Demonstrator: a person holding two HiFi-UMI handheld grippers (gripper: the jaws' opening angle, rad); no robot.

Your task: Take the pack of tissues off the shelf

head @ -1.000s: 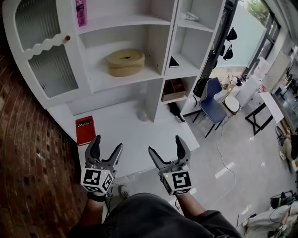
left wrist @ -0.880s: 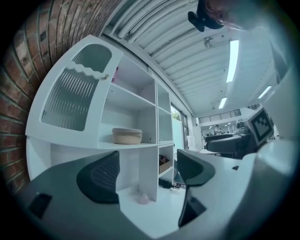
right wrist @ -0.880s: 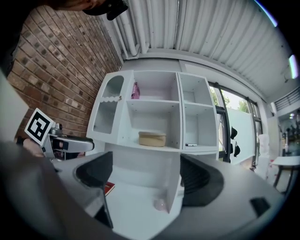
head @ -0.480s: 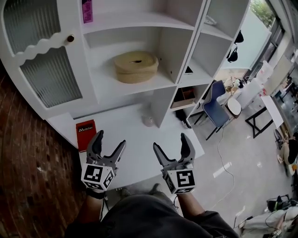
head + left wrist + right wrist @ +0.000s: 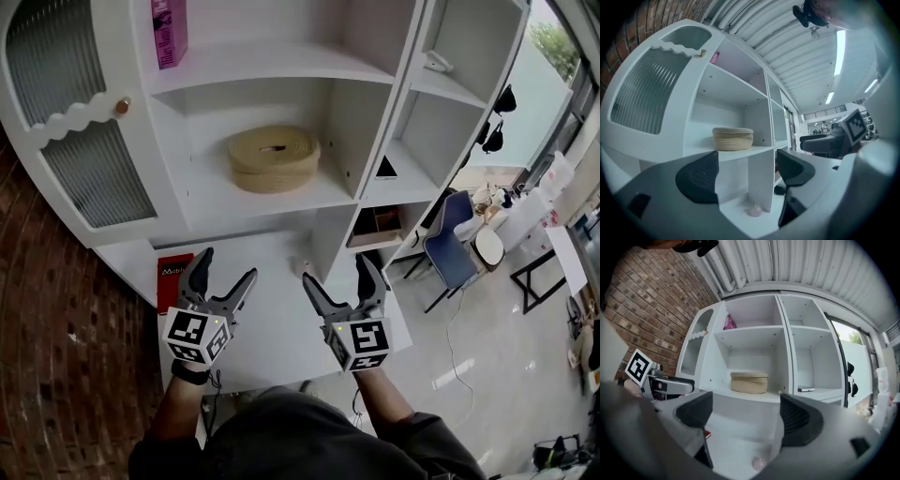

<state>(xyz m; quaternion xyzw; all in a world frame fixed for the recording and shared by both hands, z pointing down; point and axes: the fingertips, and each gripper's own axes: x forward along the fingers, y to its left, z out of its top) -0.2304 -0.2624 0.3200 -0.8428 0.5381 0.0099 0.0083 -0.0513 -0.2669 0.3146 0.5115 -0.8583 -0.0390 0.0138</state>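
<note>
The pink pack of tissues (image 5: 169, 33) stands at the left end of the top open shelf of a white shelf unit (image 5: 272, 66); it shows small in the left gripper view (image 5: 715, 57) and the right gripper view (image 5: 730, 322). My left gripper (image 5: 228, 267) and right gripper (image 5: 336, 272) hover side by side over the low counter (image 5: 262, 319), well below the pack. Both are open with nothing between their jaws, as their own views confirm for the left gripper (image 5: 747, 173) and the right gripper (image 5: 747, 413).
A woven basket (image 5: 274, 157) sits on the middle shelf under the tissues. A red book (image 5: 172, 279) and a small pinkish object (image 5: 302, 267) lie on the counter. A ribbed-glass cabinet door (image 5: 75, 141) is at left, a blue chair (image 5: 450, 253) at right.
The view has swung up and nearer the shelf unit. Both grippers have risen slightly over the counter toward it, still open and side by side.
</note>
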